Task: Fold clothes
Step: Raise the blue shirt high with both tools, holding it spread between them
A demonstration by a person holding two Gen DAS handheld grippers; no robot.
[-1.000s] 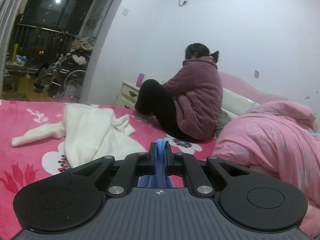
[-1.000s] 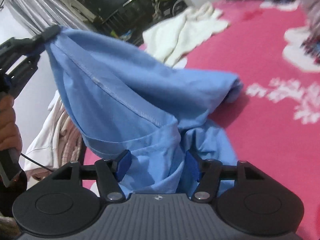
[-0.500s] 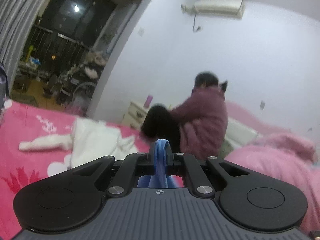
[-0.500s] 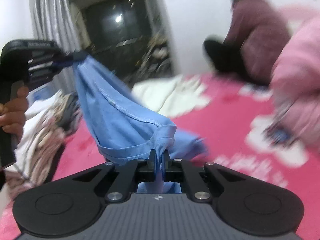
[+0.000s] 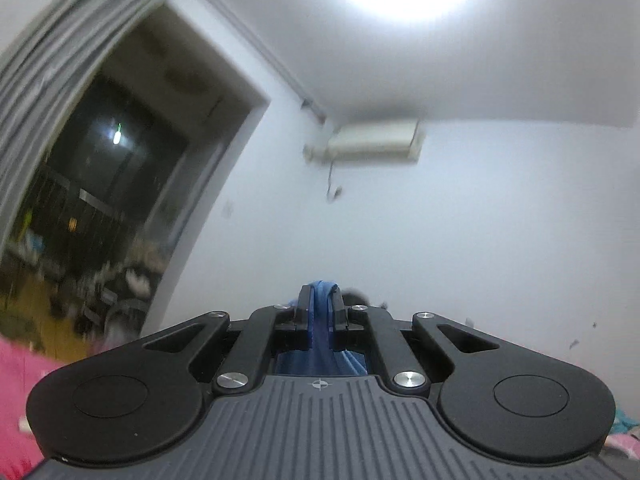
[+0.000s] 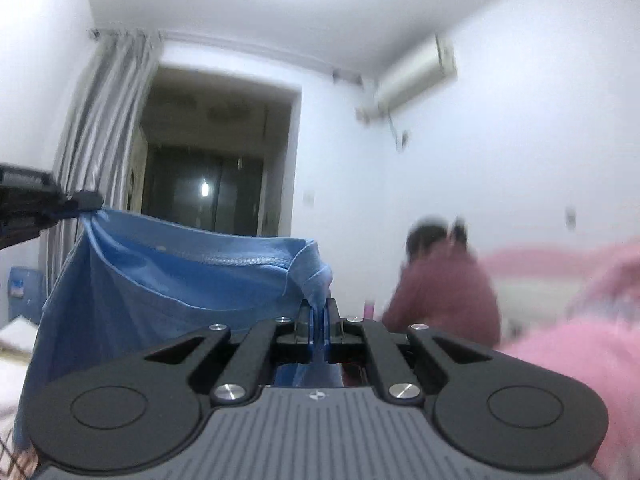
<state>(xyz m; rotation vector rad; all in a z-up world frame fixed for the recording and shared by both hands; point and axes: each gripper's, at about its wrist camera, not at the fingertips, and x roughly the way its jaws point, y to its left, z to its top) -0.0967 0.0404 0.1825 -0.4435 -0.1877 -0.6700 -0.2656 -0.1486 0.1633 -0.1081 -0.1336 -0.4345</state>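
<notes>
Left tongs point(image 6: 86, 204): clamped on one corner of the blue shirt point(image 6: 168, 280), left edge of frame.
Right tongs point(image 6: 319, 320): pinched shut on the other corner.
Shirt: hangs between them (top edge sagging), lower left.
Room: bare wall behind.

Home bedroom, pink bedding point(image 6: 576, 364), grey curtain point(image 6: 100, 140), wall air conditioner point(image 5: 374, 140)
</notes>
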